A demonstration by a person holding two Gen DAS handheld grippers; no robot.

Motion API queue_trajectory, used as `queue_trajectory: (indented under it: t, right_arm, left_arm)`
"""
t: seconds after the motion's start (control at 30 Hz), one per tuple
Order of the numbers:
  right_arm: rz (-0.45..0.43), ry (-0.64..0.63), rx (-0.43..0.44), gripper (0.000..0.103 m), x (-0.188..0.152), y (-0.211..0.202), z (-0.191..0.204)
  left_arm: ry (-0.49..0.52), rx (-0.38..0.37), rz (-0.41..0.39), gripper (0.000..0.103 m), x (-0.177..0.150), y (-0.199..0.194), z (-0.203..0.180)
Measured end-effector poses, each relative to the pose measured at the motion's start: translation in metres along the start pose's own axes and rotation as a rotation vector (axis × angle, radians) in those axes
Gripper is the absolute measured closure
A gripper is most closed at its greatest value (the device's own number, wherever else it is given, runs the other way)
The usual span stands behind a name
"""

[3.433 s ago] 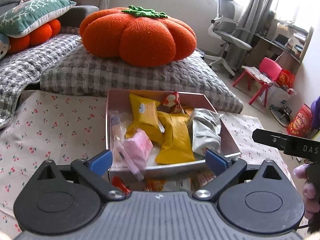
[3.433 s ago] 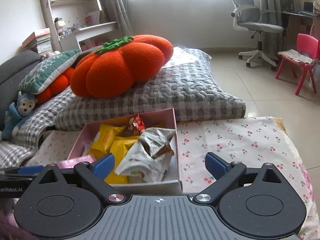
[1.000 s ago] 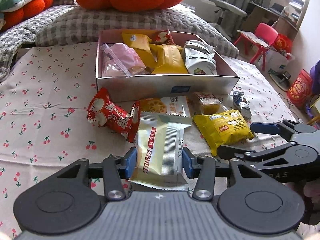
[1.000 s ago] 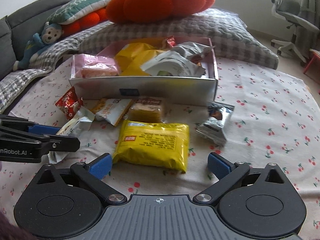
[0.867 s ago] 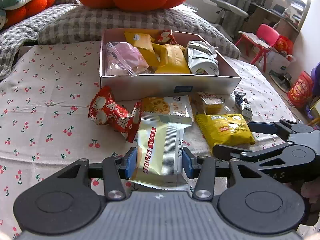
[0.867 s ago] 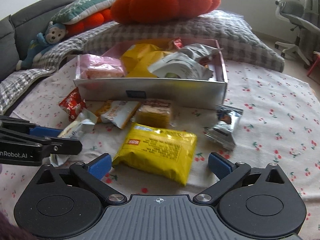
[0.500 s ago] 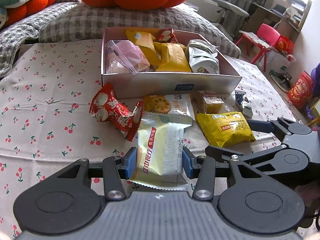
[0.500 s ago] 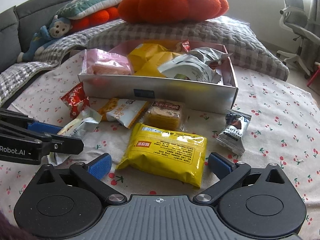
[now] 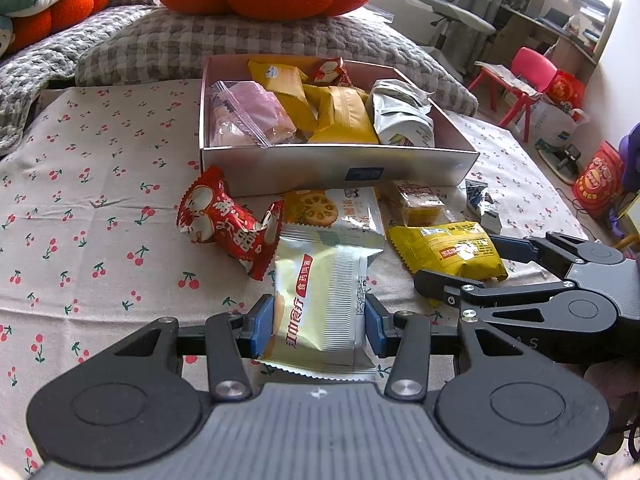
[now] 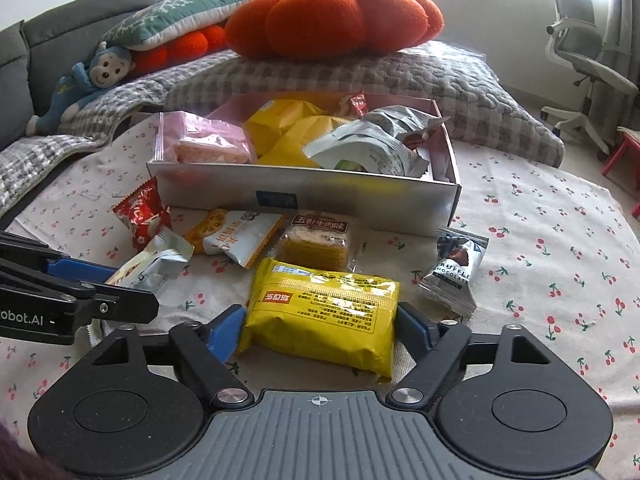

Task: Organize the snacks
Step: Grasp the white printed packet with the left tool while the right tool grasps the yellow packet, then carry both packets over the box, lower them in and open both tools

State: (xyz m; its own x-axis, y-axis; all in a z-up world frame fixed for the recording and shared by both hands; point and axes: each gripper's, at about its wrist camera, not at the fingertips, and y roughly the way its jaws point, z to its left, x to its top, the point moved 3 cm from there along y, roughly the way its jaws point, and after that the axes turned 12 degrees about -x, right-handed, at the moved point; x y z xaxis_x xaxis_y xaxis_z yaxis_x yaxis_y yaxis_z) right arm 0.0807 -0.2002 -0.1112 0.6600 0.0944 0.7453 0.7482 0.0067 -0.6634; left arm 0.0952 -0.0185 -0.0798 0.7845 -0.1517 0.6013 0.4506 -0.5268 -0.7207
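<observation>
The left gripper (image 9: 319, 326) is clenched on a pale yellow-silver snack packet (image 9: 320, 312), with both blue fingers (image 9: 262, 326) pressing its sides near the front edge of the cherry-print desk (image 9: 80, 220). The right gripper (image 10: 320, 330) is closing around the yellow snack packet (image 10: 324, 312), which lies between its fingers (image 10: 226, 330), in front of the silver box (image 10: 304, 196) of snacks.

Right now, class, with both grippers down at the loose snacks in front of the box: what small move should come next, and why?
Probably let the right gripper finish closing on the yellow packet: its jaws are closing with the packet between them, still flat on the tablecloth. The left gripper already clamps the silver packet, so both could then lift toward the box.
</observation>
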Motion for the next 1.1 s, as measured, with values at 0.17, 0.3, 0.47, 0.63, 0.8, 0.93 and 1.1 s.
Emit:
queue_trajectory:
  t: [0.17,0.3,0.47,0.63,0.8,0.93,1.1]
  right_arm:
    - [-0.002,0.007,0.002,0.023,-0.001,-0.005,-0.002]
    - [-0.003,0.018,-0.001,0.023,0.001,-0.01,-0.004]
    - [-0.022,0.031,0.01,0.023,0.006,-0.019,-0.008]
    - [-0.04,0.05,0.017,0.023,0.014,-0.025,-0.012]
    - [-0.053,0.07,0.004,0.023,0.022,-0.027,-0.017]
    - [-0.095,0.075,0.003,0.023,0.037,-0.034,-0.018]
    - [-0.132,0.096,0.021,0.023,0.054,-0.04,-0.018]
  left_arm:
    - [-0.001,-0.012,-0.005,0.06,0.001,-0.004,-0.002]
    - [0.001,-0.02,-0.014,0.06,0.003,-0.008,-0.004]
    - [0.004,-0.033,-0.031,0.06,0.006,-0.014,-0.007]
    - [0.014,-0.039,-0.052,0.06,0.012,-0.018,-0.012]
    - [0.01,-0.037,-0.097,0.06,0.027,-0.025,-0.012]
    - [0.001,-0.028,-0.142,0.06,0.04,-0.031,-0.01]
    - [0.002,-0.004,-0.185,0.06,0.056,-0.033,-0.01]
